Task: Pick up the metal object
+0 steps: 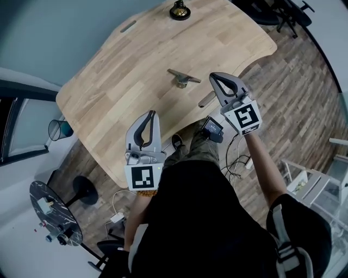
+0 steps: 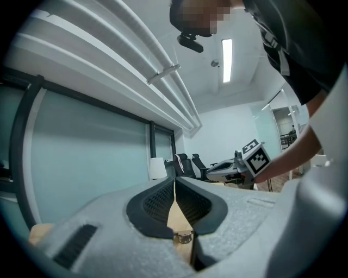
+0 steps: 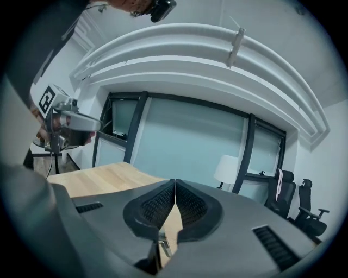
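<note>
The metal object (image 1: pixel 184 79), a grey cleat-like piece with a flat bar on a short base, sits in the middle of the wooden table (image 1: pixel 136 59). My right gripper (image 1: pixel 213 76) hovers just to its right, jaws shut with nothing between them. Over the table's near edge is my left gripper (image 1: pixel 151 114), also shut and empty, well short of the object. In the left gripper view the shut jaws (image 2: pixel 175 184) frame a sliver of the metal object (image 2: pixel 185 237) low in their gap. The right gripper view shows its shut jaws (image 3: pixel 175 187) with a metal sliver (image 3: pixel 163 242) beneath.
A brass-coloured item on a black base (image 1: pixel 180 10) stands at the table's far edge, near a slot (image 1: pixel 128 26) in the top. Office chairs (image 1: pixel 283 13) are beyond the table. A round black side table (image 1: pixel 54 214), a blue bin (image 1: pixel 60 129) and floor cables (image 1: pixel 236 157) surround me.
</note>
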The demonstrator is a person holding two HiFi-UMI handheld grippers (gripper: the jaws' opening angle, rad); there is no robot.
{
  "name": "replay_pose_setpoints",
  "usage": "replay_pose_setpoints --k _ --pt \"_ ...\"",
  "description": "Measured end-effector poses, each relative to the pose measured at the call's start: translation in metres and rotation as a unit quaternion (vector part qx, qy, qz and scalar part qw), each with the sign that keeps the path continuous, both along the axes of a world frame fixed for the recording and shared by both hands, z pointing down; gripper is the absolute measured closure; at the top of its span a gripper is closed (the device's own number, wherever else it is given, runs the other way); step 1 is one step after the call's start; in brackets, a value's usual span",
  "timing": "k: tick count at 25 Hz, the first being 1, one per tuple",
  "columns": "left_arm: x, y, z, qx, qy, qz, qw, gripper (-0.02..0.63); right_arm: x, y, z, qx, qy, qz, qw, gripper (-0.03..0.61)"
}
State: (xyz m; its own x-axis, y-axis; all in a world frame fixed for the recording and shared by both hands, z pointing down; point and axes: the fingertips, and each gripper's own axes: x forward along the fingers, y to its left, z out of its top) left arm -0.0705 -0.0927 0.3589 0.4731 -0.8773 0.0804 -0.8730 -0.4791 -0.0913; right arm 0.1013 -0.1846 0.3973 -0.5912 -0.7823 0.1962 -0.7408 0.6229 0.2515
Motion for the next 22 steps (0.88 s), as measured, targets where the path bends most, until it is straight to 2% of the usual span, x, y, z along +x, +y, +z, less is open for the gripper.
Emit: replay_pose_setpoints --k 6,13,22 --pt "-0.009 -0.001 0.013 -0.016 0.015 -0.022 0.9995 0.591 -0.010 -0.014 0.044 -0.007 0.063 -0.035 0.997 0.574" --pt "-0.015 0.000 0.020 -0.016 0.003 -0.035 0.9992 0.591 -0.011 -0.025 0.086 -0.006 0.119 -0.052 0.992 0.574" --pt "-0.020 0.002 0.028 -0.026 0.002 -0.048 0.9985 0.591 -0.011 -0.042 0.132 -0.018 0.147 -0.069 0.987 0.574"
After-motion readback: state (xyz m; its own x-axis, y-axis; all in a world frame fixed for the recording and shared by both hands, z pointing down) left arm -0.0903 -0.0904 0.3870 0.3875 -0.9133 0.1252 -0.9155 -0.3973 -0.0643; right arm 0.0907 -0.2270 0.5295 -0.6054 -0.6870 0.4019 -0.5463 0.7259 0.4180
